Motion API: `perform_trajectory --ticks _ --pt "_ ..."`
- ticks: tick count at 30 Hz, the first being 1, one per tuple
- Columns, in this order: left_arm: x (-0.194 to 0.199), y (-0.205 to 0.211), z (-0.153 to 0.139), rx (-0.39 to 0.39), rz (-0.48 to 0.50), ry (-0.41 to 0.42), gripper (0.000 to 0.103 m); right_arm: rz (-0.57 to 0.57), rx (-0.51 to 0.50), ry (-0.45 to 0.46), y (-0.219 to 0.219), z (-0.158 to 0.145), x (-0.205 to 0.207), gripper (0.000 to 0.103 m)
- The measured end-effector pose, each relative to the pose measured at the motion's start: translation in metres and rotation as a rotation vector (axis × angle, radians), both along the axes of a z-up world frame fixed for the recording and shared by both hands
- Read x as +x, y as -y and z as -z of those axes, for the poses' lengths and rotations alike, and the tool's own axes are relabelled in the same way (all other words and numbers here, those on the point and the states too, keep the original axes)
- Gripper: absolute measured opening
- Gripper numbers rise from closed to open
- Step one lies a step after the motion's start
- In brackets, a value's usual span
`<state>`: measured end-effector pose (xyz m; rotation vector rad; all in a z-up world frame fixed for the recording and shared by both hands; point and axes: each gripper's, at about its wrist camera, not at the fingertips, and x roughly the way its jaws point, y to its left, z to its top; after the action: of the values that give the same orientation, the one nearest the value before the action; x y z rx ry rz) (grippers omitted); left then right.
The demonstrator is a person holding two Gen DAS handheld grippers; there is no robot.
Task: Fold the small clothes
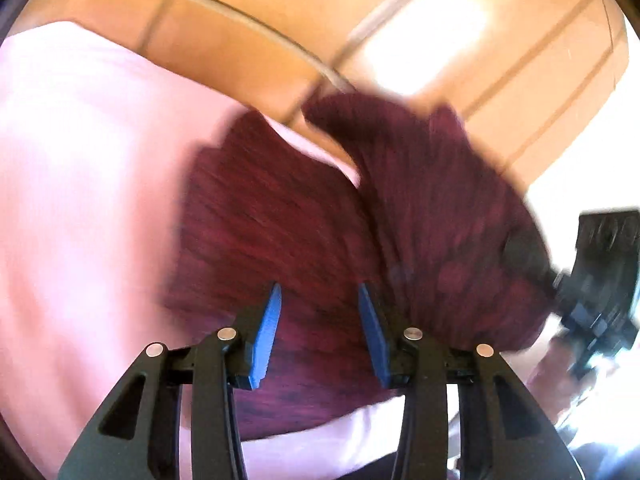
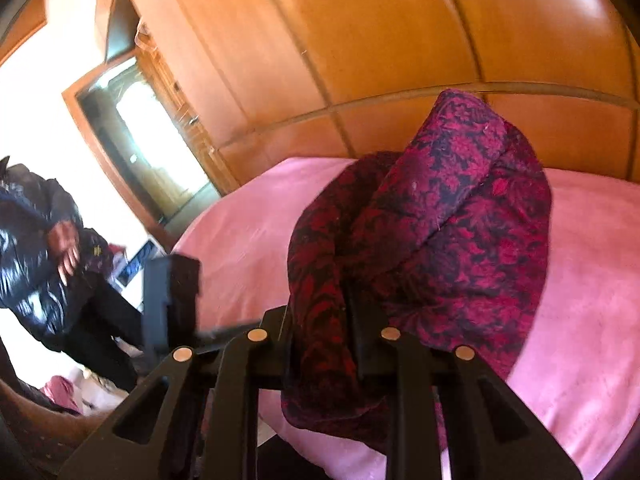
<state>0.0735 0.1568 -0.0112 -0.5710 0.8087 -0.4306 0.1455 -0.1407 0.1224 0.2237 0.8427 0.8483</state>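
Observation:
A dark red patterned garment point(image 2: 440, 220) hangs bunched over my right gripper point(image 2: 344, 296), which is shut on a fold of it and holds it above the pink bed sheet point(image 2: 580, 280). The right fingertips are buried in the fabric. In the left wrist view the same garment point(image 1: 280, 220) looks blurred; part lies on the sheet point(image 1: 80, 200) and part rises right toward the right gripper point(image 1: 560, 280). My left gripper point(image 1: 320, 292) hovers over the flat part, its blue pads point(image 1: 272, 320) apart and pressing nothing. In the right wrist view the left gripper point(image 2: 172, 300) is a black block at lower left.
Orange wooden panels point(image 2: 360, 40) stand behind the bed, with a doorway point(image 2: 152, 140) to the left. A person in a shiny dark jacket point(image 2: 40, 248) stands at the left beside the bed. Small items lie on the floor point(image 2: 60, 392) there.

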Motion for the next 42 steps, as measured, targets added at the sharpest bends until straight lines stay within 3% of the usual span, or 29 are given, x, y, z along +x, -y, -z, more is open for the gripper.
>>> perform_trajectory --ticks 4,8,13,16,18,19,20,22,28,32,37,39,40,42 --pt "0.0 -0.058 -0.016 -0.145 -0.059 0.031 0.04 -0.084 -0.063 -0.001 -0.045 0.02 -0.008 0.017" --pt "0.012 -0.072 -0.039 -0.214 -0.031 0.076 0.044 -0.153 -0.138 -0.022 -0.095 0.059 -0.014 0.015" --pt "0.055 -0.038 -0.039 -0.114 0.064 0.019 0.058 -0.205 -0.173 0.058 -0.116 0.065 -0.029 0.014" --pt "0.077 -0.01 -0.025 -0.093 0.152 -0.057 0.058 -0.2 -0.186 0.107 -0.111 0.063 -0.033 0.014" --pt "0.086 0.006 -0.024 -0.086 0.191 -0.065 0.058 -0.198 -0.188 0.126 -0.107 0.061 -0.035 0.015" --pt "0.091 0.018 -0.025 -0.071 0.226 -0.066 0.049 -0.194 -0.182 0.133 -0.104 0.06 -0.035 0.017" --pt "0.094 0.027 -0.025 -0.036 0.242 -0.06 0.025 -0.193 -0.172 0.143 -0.098 0.058 -0.036 0.018" --pt "0.096 0.036 -0.028 0.013 0.248 -0.057 0.019 -0.192 -0.146 0.158 -0.085 0.05 -0.041 0.023" --pt "0.092 0.038 -0.042 0.082 0.224 -0.04 0.018 -0.172 0.01 0.128 0.009 0.014 -0.051 0.029" --pt "0.075 0.027 -0.046 0.118 0.188 -0.05 0.018 -0.018 -0.045 0.093 0.065 0.027 -0.038 0.031" --pt "0.074 0.011 -0.036 0.189 0.111 -0.088 0.018 -0.003 -0.085 0.037 0.055 0.057 -0.022 0.031" --pt "0.076 0.007 -0.018 0.275 0.056 -0.14 0.024 -0.002 -0.115 0.034 0.037 0.071 -0.019 0.031" --pt "0.078 0.006 -0.007 0.321 0.022 -0.148 0.035 0.006 -0.132 0.04 0.028 0.076 -0.017 0.031" --pt "0.078 0.007 -0.002 0.319 -0.017 -0.135 0.039 0.038 -0.153 0.034 0.021 0.085 -0.014 0.031"
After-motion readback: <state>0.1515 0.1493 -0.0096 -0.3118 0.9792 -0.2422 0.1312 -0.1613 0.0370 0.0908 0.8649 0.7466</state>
